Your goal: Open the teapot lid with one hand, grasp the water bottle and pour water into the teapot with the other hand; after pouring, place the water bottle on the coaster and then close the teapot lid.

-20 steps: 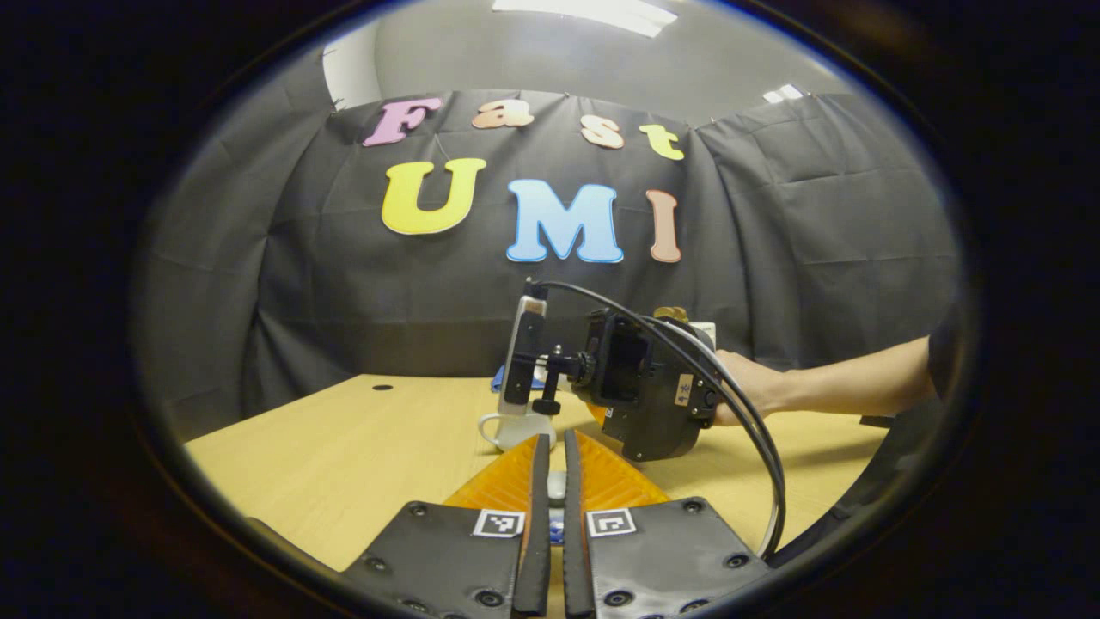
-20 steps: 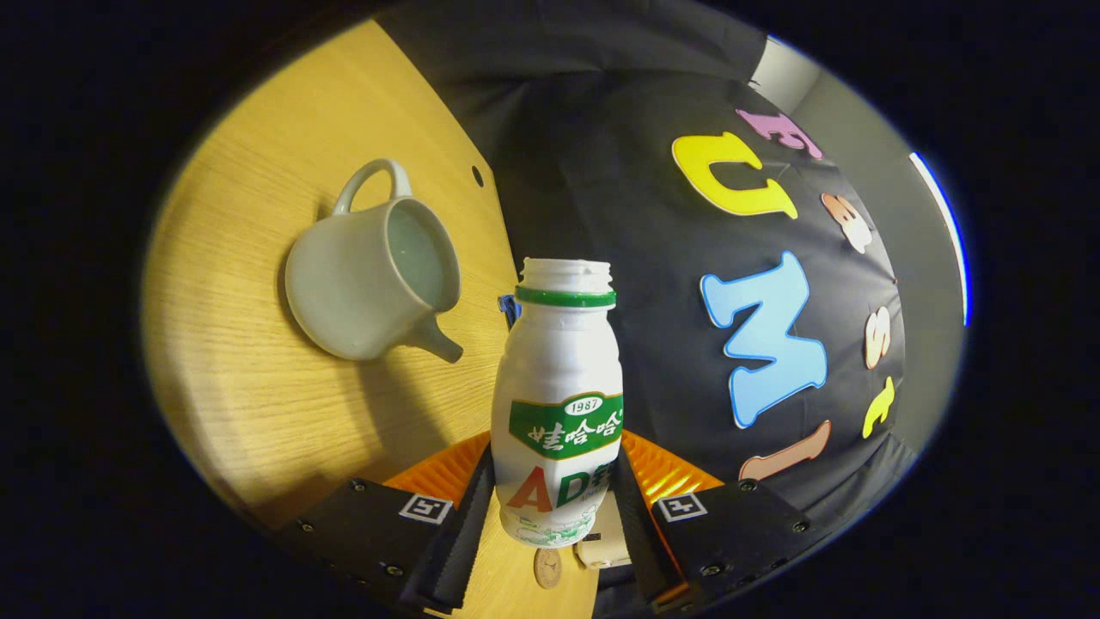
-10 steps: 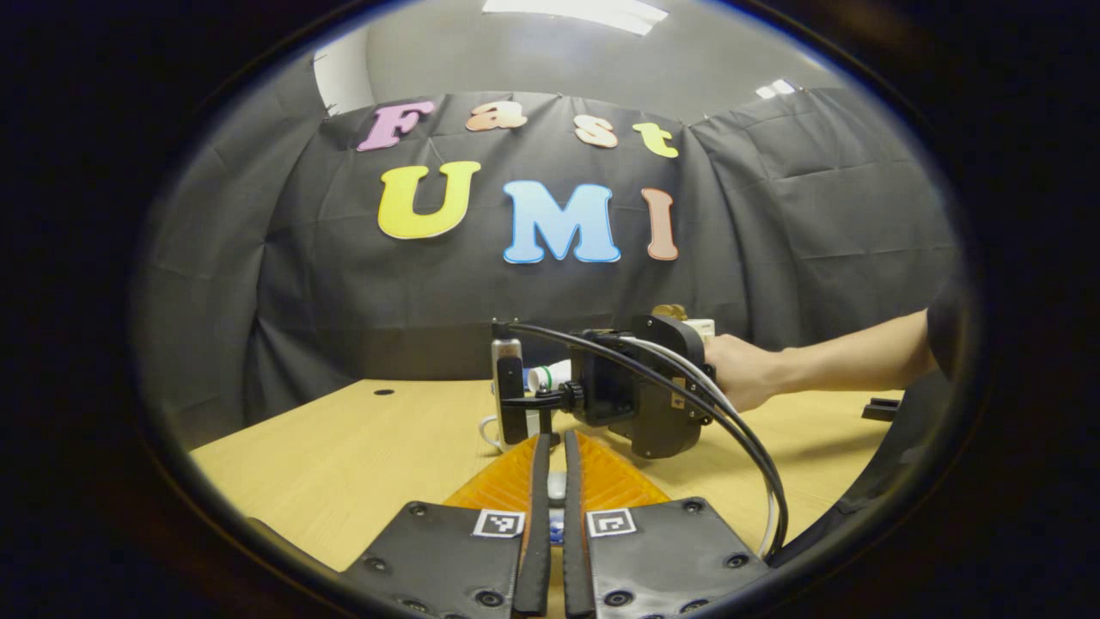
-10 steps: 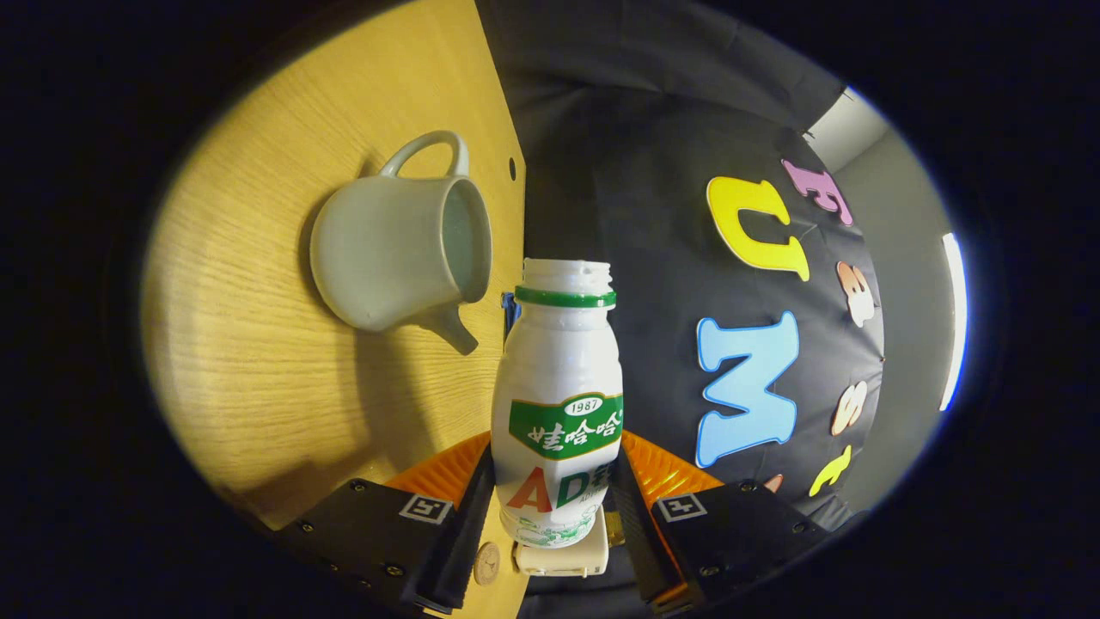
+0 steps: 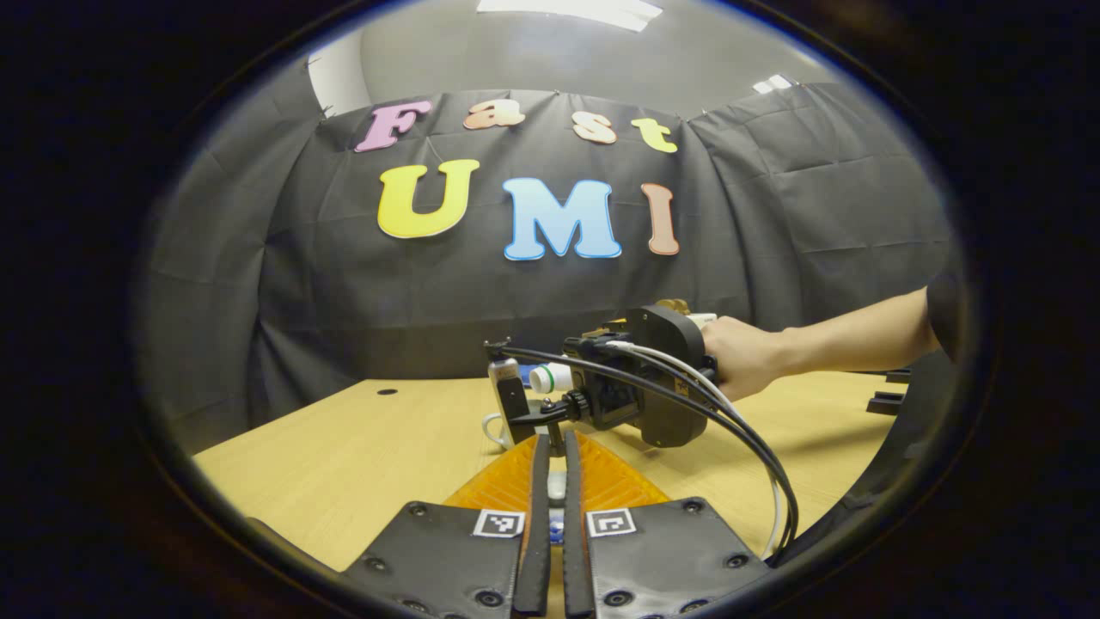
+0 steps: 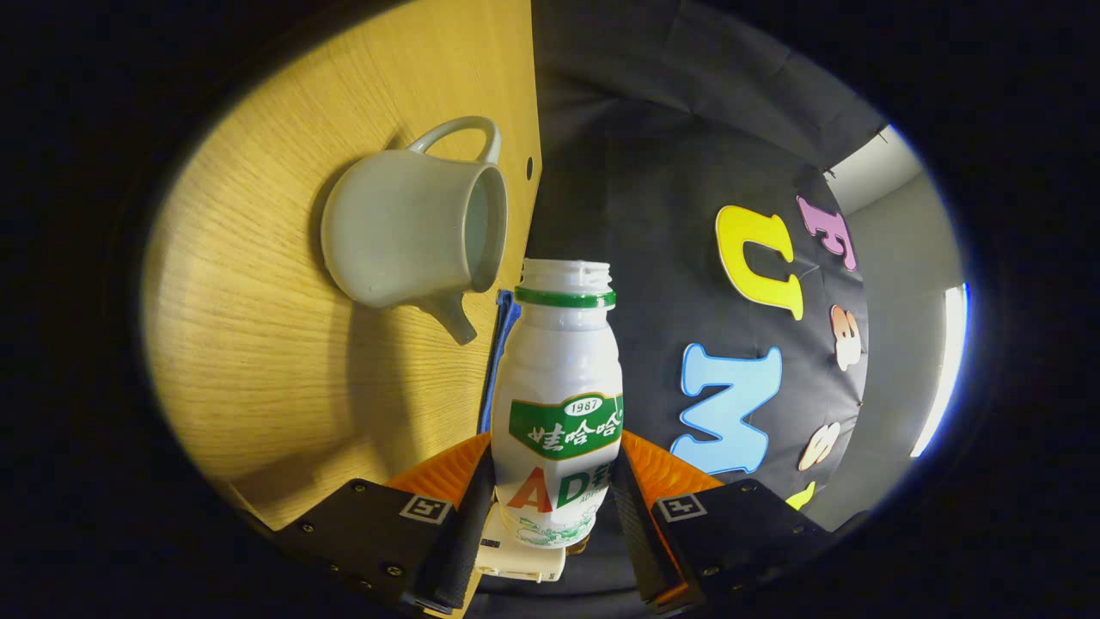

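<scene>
on the pale wooden table [image 6: 258, 344] stands a round white ceramic teapot [image 6: 404, 228] with a looped handle, its top open and no lid on it. beside its spout lies the edge of a blue coaster [image 6: 498, 344], nothing on it that can be seen. the right gripper [image 6: 554, 507] holds a small white plastic water bottle [image 6: 559, 404], capless with a green neck ring, both fingers pressing its lower sides; the bottle is tipped on its side with its mouth next to the teapot's rim. no stream of water is visible. the left gripper [image 5: 551, 507] has its fingers nearly together on something small and pale, likely the lid. judging by this, pouring is under way; setting the bottle on the coaster and closing the teapot remain.
</scene>
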